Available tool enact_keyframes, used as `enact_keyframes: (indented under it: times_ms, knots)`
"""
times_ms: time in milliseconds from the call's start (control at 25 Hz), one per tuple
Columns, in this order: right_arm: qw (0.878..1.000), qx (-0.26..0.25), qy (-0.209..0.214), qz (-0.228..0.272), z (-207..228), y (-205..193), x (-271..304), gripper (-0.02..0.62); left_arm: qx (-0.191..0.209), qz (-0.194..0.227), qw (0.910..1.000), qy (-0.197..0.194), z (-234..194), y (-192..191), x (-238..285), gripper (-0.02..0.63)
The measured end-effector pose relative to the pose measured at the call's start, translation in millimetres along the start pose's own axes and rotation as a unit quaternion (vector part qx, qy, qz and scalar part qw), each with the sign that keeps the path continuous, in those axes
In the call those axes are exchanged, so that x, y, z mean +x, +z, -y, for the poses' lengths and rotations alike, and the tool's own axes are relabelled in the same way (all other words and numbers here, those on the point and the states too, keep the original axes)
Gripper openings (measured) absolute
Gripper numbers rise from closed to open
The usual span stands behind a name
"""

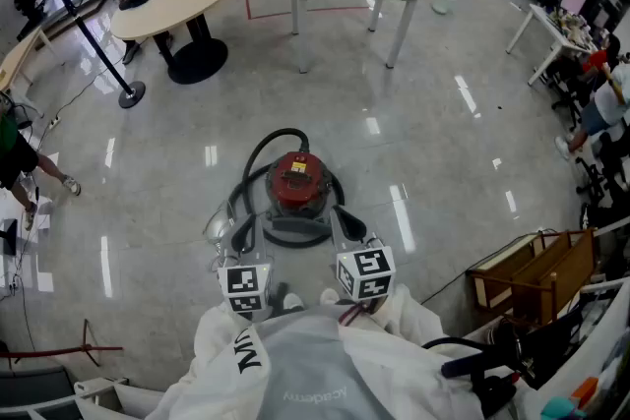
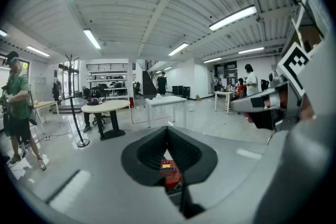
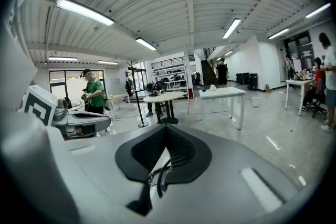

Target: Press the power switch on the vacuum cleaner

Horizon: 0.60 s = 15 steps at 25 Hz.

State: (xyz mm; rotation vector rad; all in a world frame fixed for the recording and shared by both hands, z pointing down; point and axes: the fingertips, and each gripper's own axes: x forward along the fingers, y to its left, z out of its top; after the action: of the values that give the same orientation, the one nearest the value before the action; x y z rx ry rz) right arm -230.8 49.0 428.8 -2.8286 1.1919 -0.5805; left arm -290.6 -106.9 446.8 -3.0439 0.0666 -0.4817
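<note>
2 closed tongs [image 1: 243, 236] [image 1: 349, 229] beside vacuum cleaner [image 1: 298, 182]

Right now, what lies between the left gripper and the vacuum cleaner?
Nothing separate shows. In the left gripper view the shut left gripper frames the red vacuum cleaner directly; the head view shows no object between them either.

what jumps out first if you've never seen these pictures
The red vacuum cleaner on the shiny grey floor, ringed by its black hose, draws the eye first. Just below it in the head view, the left gripper and right gripper hang on either side of it, jaws together and empty.
</note>
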Motion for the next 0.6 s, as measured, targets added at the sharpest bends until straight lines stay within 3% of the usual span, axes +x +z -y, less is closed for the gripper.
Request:
enact_keyframes:
  times_ms: [600]
  knots:
    - [1.0,-0.002,-0.002,-0.004,-13,-5,-2,-0.002,-0.005,0.006,1.0,-0.002,-7,-2,-10,0.0]
